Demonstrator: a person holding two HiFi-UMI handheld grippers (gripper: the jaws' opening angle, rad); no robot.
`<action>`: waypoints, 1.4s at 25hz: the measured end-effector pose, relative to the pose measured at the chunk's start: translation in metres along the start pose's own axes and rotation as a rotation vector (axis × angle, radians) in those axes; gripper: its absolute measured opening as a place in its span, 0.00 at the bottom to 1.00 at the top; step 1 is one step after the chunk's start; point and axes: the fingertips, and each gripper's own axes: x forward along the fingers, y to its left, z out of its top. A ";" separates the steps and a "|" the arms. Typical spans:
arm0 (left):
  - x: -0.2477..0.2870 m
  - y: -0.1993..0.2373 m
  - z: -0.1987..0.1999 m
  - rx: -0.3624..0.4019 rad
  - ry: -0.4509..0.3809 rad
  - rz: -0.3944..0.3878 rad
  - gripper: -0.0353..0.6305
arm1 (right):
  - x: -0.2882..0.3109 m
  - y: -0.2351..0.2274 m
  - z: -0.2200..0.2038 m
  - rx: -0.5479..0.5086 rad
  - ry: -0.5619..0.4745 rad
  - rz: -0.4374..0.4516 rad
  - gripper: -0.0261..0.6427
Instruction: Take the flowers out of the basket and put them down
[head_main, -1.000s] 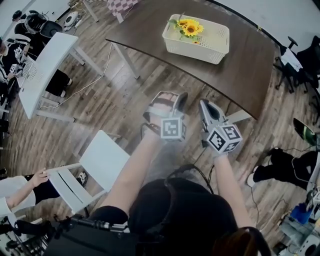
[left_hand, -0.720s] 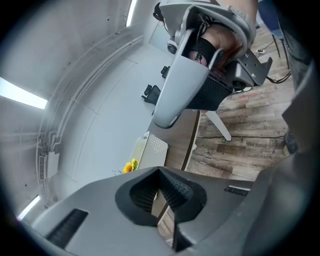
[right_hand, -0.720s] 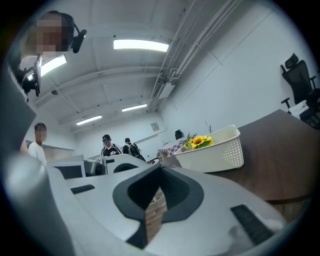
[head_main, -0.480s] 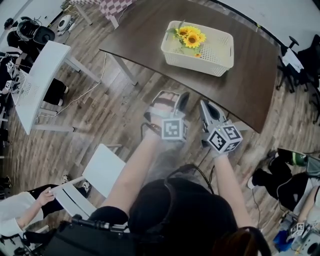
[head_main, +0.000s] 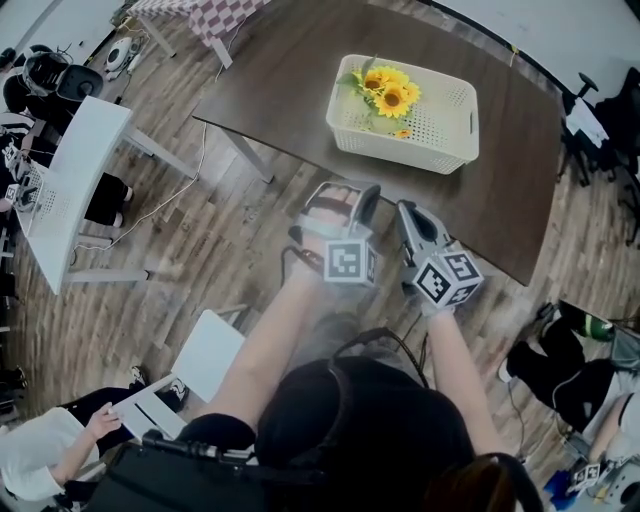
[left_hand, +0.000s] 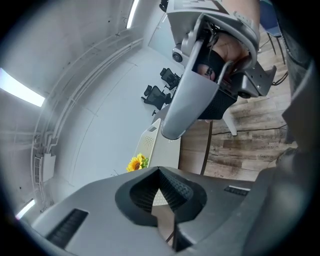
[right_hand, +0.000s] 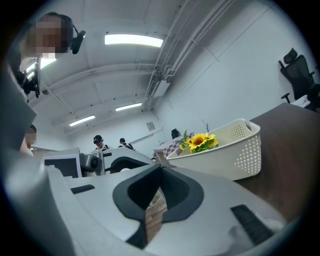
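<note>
Left gripper (head_main: 345, 192) jaws pressed together, empty, right gripper (head_main: 408, 212) just beside it, also closed on nothing, both over wood floor (head_main: 230, 230) near edge of dark table (head_main: 290, 70), white basket (head_main: 455, 140) on table, flowers (head_main: 388, 92) inside basket's left end

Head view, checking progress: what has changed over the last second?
The person has stepped closer: the table and basket sit lower in the picture, nearer the left gripper and right gripper. Unchanged: both shut and empty, sunflowers in the basket.
</note>
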 end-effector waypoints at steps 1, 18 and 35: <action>0.002 0.004 -0.002 0.000 -0.005 0.003 0.06 | 0.005 -0.001 0.001 -0.001 0.001 -0.003 0.04; 0.023 0.031 -0.029 -0.023 0.003 0.026 0.06 | 0.044 -0.011 0.011 -0.009 0.008 0.005 0.04; 0.072 0.085 -0.031 -0.035 0.021 0.063 0.06 | 0.083 -0.055 0.057 -0.029 0.001 0.025 0.04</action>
